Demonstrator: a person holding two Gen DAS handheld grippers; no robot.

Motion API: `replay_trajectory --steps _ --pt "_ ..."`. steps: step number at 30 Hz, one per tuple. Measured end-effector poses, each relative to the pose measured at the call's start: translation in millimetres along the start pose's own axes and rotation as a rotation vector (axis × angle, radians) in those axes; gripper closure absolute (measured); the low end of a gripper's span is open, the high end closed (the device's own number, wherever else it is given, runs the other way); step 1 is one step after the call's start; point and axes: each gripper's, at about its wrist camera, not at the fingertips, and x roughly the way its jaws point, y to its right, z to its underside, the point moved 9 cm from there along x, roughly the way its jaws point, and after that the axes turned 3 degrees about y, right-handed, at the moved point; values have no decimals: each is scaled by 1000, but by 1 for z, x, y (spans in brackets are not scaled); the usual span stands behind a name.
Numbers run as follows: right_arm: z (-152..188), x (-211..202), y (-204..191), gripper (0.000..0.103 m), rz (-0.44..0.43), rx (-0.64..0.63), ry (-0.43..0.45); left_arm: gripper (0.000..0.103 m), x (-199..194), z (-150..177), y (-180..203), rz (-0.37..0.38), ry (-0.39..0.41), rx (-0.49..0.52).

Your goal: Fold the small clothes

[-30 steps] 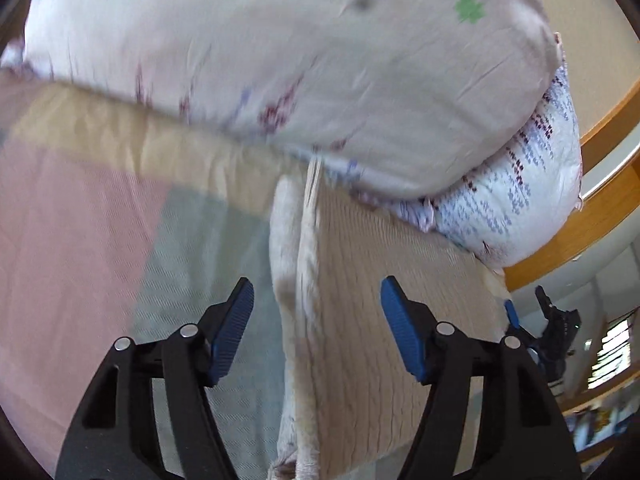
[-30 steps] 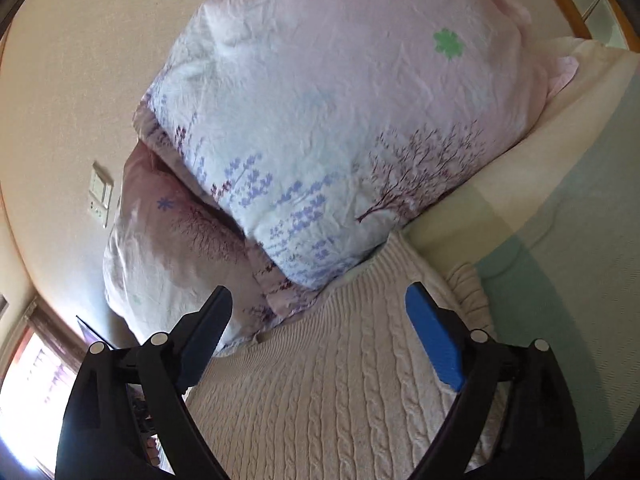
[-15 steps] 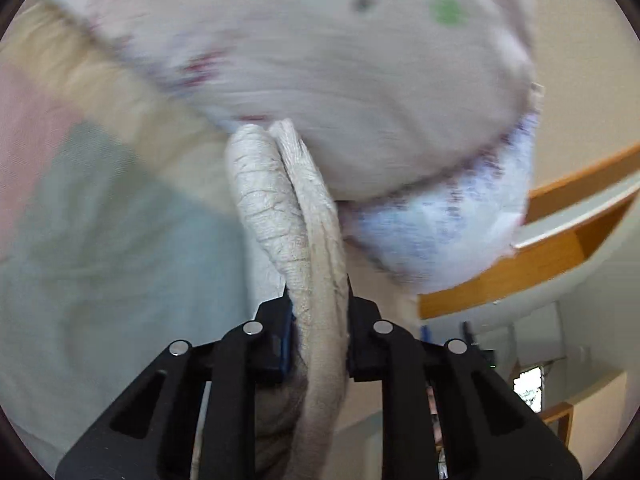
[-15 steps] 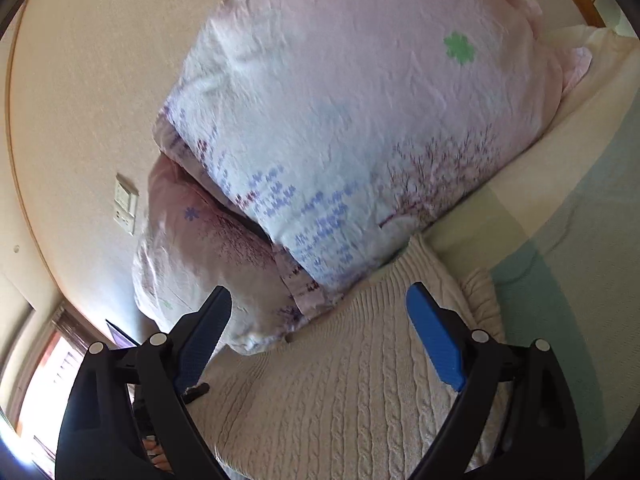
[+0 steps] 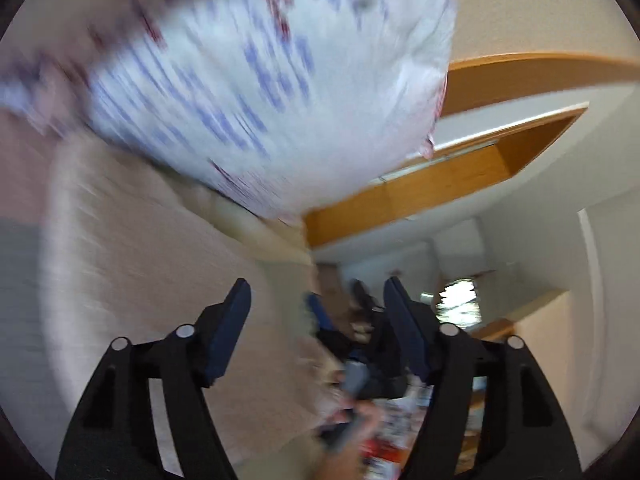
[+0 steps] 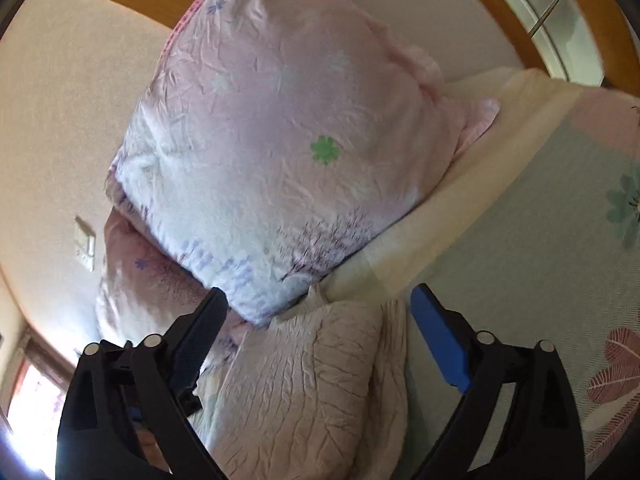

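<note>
Cream knit sweater (image 6: 316, 380) folded beside floral pillow (image 6: 288, 152), left gripper (image 5: 320, 312) and right gripper (image 6: 320, 320) jaws wide apart, empty

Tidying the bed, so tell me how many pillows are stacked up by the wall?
2. The upper pillow leans against the wall, and the lower pillow lies partly hidden under it, beside the knit sweater. More may be hidden.

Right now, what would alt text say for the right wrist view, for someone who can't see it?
A folded cream cable-knit sweater lies on a pastel floral bedspread, between the open blue-padded fingers of the right gripper. Behind it, two pink floral pillows lean against a beige wall.
</note>
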Motion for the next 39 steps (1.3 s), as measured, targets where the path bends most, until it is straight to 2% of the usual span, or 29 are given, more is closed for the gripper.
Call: replay_trajectory --steps 1,2,4,5,7,10,11,12,13,15,17,19,20,23,24,27,28,30,33,34,35,36,37,39 --pt "5 4 1 4 2 -13 -56 24 -13 -3 -8 -68 27 34" --pt "12 10 3 4 21 -24 -115 22 -29 -6 -22 -174 46 64" --pt "26 26 13 4 71 -16 -247 22 -40 -2 -47 -281 29 58" --pt "34 32 18 4 84 5 -307 22 -40 4 -61 -317 3 24" --pt "49 44 20 7 75 37 -409 22 -33 15 -78 -341 -50 -22" --pt "64 55 17 14 67 28 -488 22 -9 37 -87 -362 -119 11" --pt "65 57 15 15 58 21 -487 22 4 46 -84 -370 -141 36" --pt "67 58 14 28 54 13 -488 22 12 51 -84 -374 -152 49" --pt "71 60 15 56 47 21 -502 23 22 53 -82 -370 -146 63" --pt "76 65 13 62 -22 68 -512 38 25 55 -85 -396 -123 92" --pt "77 61 2 66 -32 19 -472 63 18 52 -82 -357 -121 91" --pt "79 55 -25 72 -107 -1 -463 67 -13 51 -76 -288 -142 103" --pt "84 54 -45 74 -167 -13 -479 67 -33 52 -71 -290 -137 150" --pt "111 60 -99 74 -255 -136 -515 64 -88 49 -65 -360 -85 272" --pt "121 67 -112 73 -255 -178 -524 59 -103 44 -73 -422 -61 290" --pt "155 109 -116 62 -111 -297 -577 50 -125 32 -106 -674 -23 332" --pt "163 119 -102 58 -25 -277 -603 49 -131 32 -112 -709 -7 328" --pt "158 114 -96 56 -49 -195 -571 44 -150 33 -105 -693 47 354" --pt "130 95 -87 45 -37 -156 -443 30 -171 37 -86 -730 125 438" --pt "129 96 -86 43 -44 -136 -446 29 -176 40 -81 -728 137 445" --pt "130 98 -85 44 -56 -114 -469 27 -178 44 -77 -716 145 442" --pt "137 103 -87 85 -76 -111 -506 25 -180 49 -75 -701 148 431" --pt "145 110 -89 86 -47 -168 -521 25 -184 56 -72 -690 148 422" --pt "138 121 -90 87 36 -243 -464 24 -188 70 -70 -687 142 410"
